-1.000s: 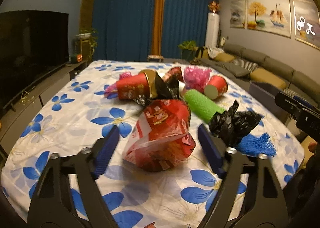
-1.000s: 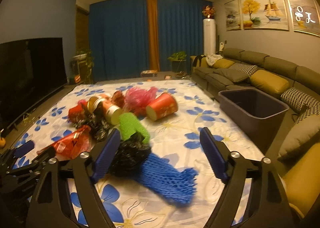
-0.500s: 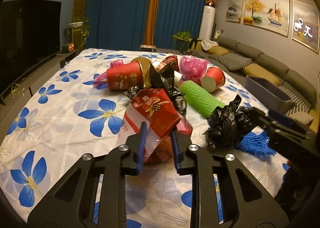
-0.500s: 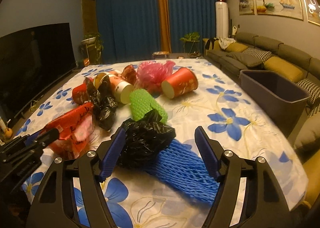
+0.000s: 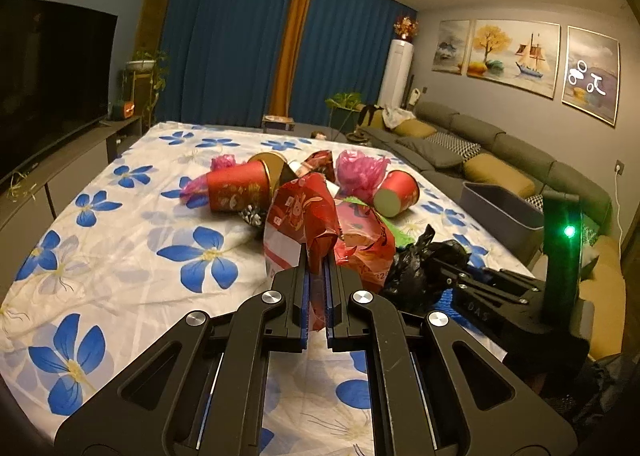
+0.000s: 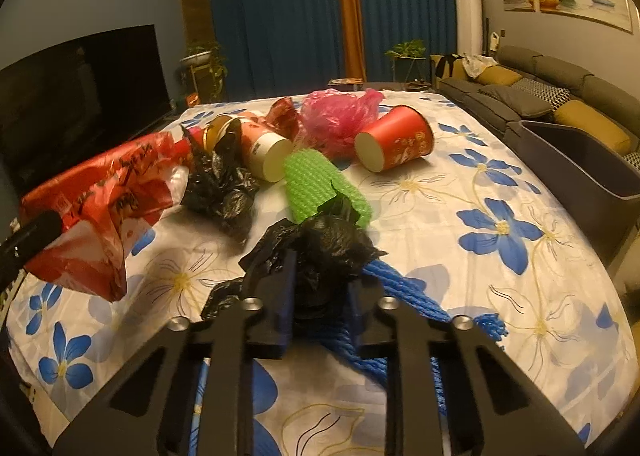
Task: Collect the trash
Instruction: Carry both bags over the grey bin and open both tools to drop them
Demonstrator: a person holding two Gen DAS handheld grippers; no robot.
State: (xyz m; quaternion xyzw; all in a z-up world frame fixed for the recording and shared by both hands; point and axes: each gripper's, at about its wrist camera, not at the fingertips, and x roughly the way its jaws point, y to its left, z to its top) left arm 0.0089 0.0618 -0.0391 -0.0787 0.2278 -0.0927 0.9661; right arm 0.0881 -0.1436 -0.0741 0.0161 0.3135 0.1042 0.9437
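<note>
Your left gripper (image 5: 316, 276) has just squeezed together, and its two fingers now pinch a fold of the red plastic bag (image 5: 316, 215). In the left wrist view the bag bunches up above the fingers, toward 12 o'clock. In the right wrist view you see the same bag at 9 o'clock, and it looks lifted a little off the flowered cloth (image 6: 480, 195).

Your right gripper (image 6: 320, 288) has just closed too. Its blue pads press on the crumpled black plastic bag (image 6: 324, 244). That bag sits on top of the blue foam net (image 6: 404, 296), which lies on the cloth and runs under the gripper toward 4 o'clock. I cannot tell if the pads catch the net as well.

Just past the black bag, at 12 o'clock, lies the green foam net (image 6: 316, 183), touching it. A second black bag (image 6: 224, 183) lies at 10 o'clock beside it. Farther back you see a red paper cup (image 6: 396, 145) on its side at 1 o'clock, a pink plastic bag (image 6: 336, 115) just behind it, and another tipped cup (image 6: 264, 149) at 11 o'clock.

The grey bin (image 6: 580, 163) stands off the edge of the cloth at 3 o'clock, next to the sofa (image 6: 560, 95).
</note>
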